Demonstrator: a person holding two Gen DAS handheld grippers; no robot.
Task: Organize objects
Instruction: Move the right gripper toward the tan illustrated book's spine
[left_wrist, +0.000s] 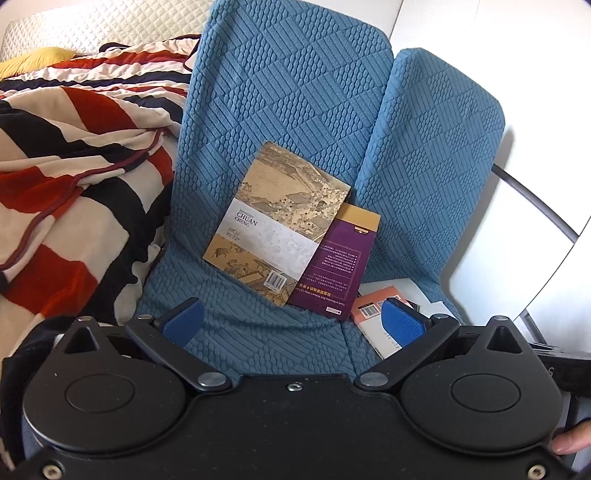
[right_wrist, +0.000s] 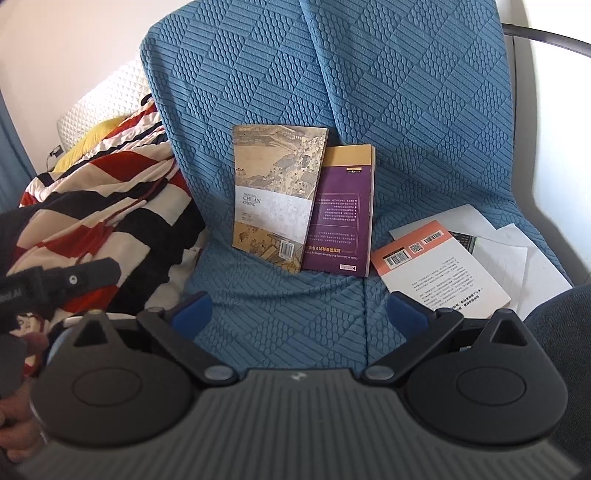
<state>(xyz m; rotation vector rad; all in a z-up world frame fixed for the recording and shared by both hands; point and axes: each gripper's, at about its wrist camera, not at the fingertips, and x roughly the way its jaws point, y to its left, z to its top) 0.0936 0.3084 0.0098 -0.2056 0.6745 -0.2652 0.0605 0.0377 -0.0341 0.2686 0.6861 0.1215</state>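
A tan book with an old painting on its cover (left_wrist: 275, 218) (right_wrist: 275, 195) leans against the back of a blue quilted cushion (left_wrist: 280, 92) (right_wrist: 240, 74). Partly under its right edge leans a purple book (left_wrist: 340, 266) (right_wrist: 341, 214). To the right an orange-and-white book (left_wrist: 373, 314) (right_wrist: 439, 266) lies flat over white papers (right_wrist: 517, 254). My left gripper (left_wrist: 293, 323) hovers open above the cushion seat in front of the books, holding nothing. My right gripper (right_wrist: 299, 314) is also open and empty, with its right finger near the orange-and-white book's corner.
A red, black and cream striped blanket (left_wrist: 74, 177) (right_wrist: 107, 206) is piled to the left of the cushion. A second blue cushion (left_wrist: 436, 158) stands at the right. White quilted padding (left_wrist: 92, 26) lies behind. A dark curved bar (left_wrist: 532, 199) runs along the right.
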